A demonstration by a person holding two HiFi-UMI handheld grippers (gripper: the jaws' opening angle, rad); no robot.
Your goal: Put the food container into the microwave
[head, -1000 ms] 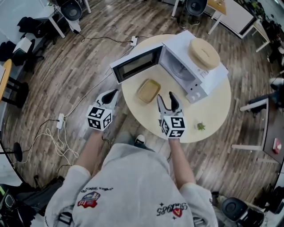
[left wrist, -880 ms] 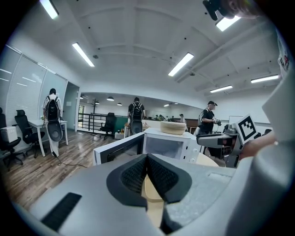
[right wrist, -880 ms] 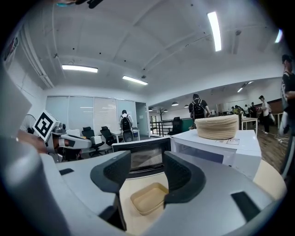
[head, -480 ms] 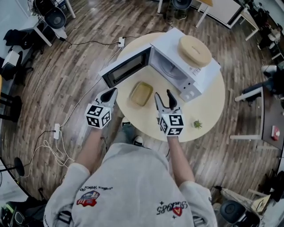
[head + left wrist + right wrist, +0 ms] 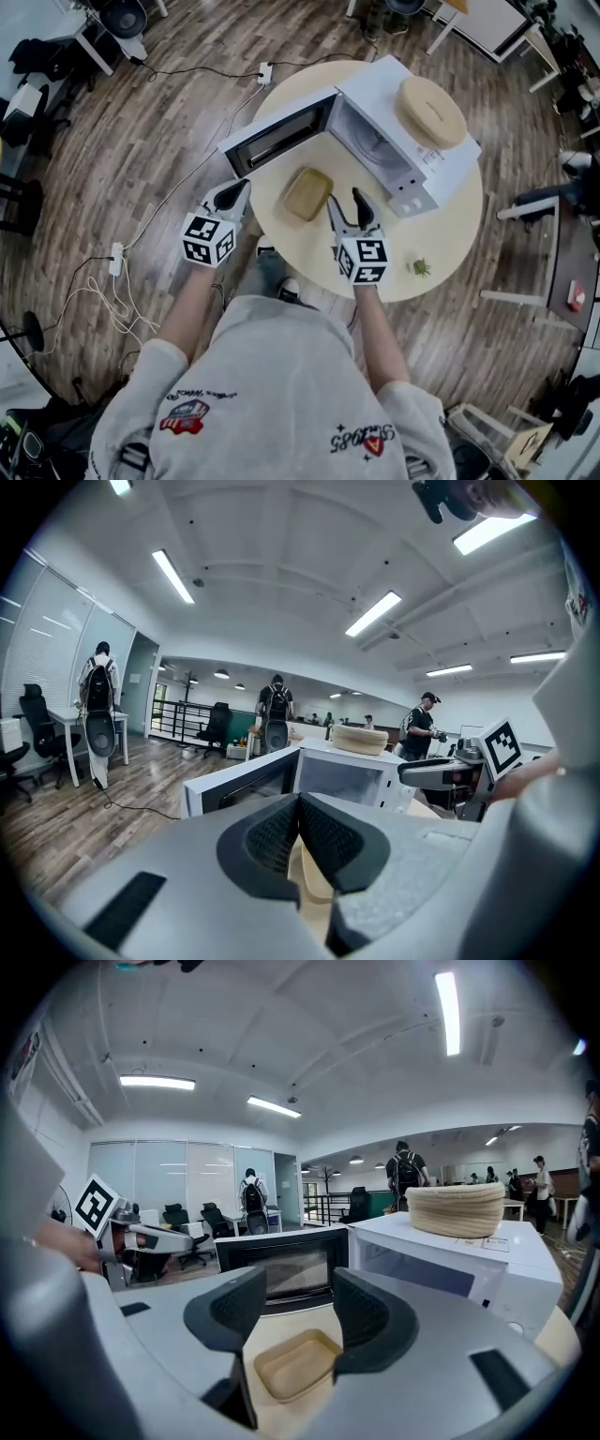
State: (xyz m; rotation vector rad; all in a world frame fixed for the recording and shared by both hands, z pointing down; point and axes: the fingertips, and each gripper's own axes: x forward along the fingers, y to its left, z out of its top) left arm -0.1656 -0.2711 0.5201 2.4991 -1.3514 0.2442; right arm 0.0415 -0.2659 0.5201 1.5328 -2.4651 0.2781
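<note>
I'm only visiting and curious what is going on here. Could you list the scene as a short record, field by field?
Table: round, pale
Microwave: on the table, door swung open
Container: empty, on the table in front of the open microwave, not held
Left gripper: shut, empty, by the table's edge
Right gripper: open, empty, just short of the container
Woven piece: round, on top of the microwave
Green thing: small, on the table

Lettering in view: none legible.
Two prints [image 5: 364, 441] on the person's sweatshirt [image 5: 272, 375] appear upside down and blurred; the label [image 5: 488, 1245] on the microwave [image 5: 450, 1269] top's front edge is too small to read.
</note>
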